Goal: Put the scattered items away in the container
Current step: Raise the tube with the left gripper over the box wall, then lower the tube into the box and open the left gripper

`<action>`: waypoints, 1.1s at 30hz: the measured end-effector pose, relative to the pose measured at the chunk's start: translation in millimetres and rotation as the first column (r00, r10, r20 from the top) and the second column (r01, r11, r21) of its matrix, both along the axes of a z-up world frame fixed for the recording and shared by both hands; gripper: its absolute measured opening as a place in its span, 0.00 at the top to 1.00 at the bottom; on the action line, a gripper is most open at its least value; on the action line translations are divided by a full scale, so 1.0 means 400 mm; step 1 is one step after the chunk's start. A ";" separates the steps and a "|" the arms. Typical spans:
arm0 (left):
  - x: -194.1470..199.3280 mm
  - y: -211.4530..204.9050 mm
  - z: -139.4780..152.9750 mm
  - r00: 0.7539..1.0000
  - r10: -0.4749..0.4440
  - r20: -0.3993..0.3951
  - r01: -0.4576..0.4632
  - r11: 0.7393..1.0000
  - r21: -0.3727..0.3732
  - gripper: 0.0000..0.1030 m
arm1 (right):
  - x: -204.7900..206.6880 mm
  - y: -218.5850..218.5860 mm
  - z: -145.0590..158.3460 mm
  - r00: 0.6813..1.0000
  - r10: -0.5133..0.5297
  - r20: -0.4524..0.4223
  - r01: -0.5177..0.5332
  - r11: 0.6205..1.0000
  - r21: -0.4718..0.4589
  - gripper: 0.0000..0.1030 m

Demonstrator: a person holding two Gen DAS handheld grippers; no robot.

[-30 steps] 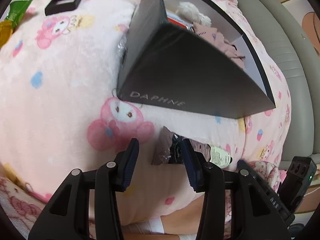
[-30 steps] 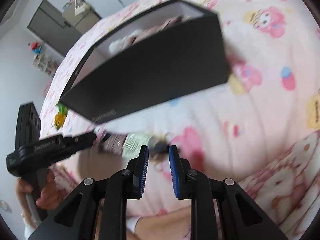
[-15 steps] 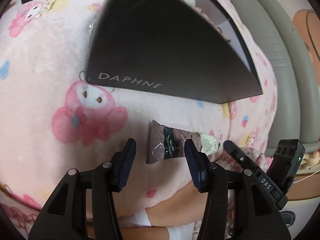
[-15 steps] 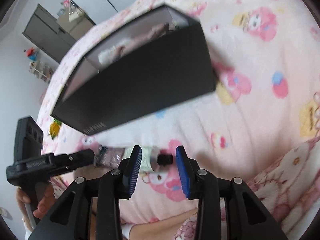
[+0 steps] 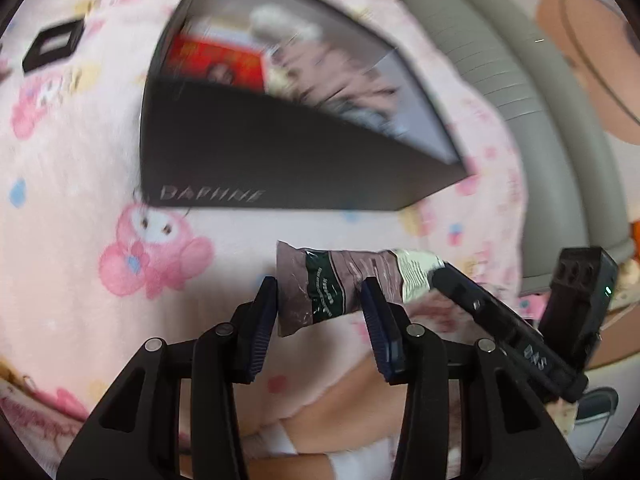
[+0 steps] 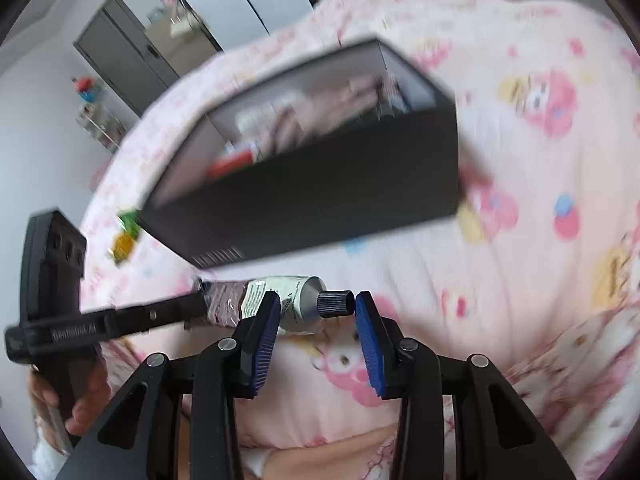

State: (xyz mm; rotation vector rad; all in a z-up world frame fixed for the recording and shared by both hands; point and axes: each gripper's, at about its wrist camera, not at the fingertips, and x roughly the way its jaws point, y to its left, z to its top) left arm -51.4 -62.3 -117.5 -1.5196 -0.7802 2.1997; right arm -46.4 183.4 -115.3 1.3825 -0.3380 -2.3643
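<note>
The tube (image 5: 328,288) is off to the near side of the black box (image 5: 280,160), outside it, over the pink blanket (image 5: 72,184) on the bed, and both tools are on it at once. The left hand-held gripper (image 5: 318,294) has the crimped end between its jaws, which are closing. Blur hides whether the pads press yet, as the tube runs on past one finger. The right hand-held gripper (image 6: 318,300) has the capped end between its jaws, which are opening and look spread just clear of the cap.

The main risk seems to be the change of grip. If the right side lets go before the left has a firm pinch, the tube could drop back onto the soft blanket and roll or sink into a fold. A pinch on the thin crimped end alone may let the heavier capped end swing down and catch the near wall of the box on the way over. The box already holds a red packet (image 5: 216,60) and pink cloth (image 5: 344,80), so a careless drop might land the tube on the rim and tip it out
</note>
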 end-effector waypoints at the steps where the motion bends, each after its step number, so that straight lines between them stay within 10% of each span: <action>1: -0.004 0.005 0.025 1.000 -0.001 -0.025 0.001 1.000 0.001 0.59 | 0.002 0.004 0.028 1.000 -0.002 -0.023 0.002 1.000 -0.008 0.66; 8: -0.168 0.003 0.175 0.994 -0.008 -0.112 0.003 0.999 -0.046 0.58 | -0.159 -0.022 0.163 0.988 0.045 -0.148 -0.039 0.998 0.043 0.66; 15: -0.359 -0.011 0.121 0.999 -0.033 0.021 0.037 0.982 -0.186 0.54 | -0.345 -0.077 0.117 0.994 0.083 -0.069 -0.072 0.987 0.145 0.66; 20: -0.355 -0.029 0.069 1.000 0.006 -0.004 -0.007 0.964 -0.267 0.55 | -0.382 -0.129 0.015 0.983 0.173 0.056 -0.181 0.966 0.184 0.66; 33: -0.272 -0.037 0.125 0.989 -0.018 -0.147 -0.016 0.974 -0.226 0.56 | -0.282 -0.108 0.100 0.997 0.043 -0.059 -0.026 0.965 0.263 0.66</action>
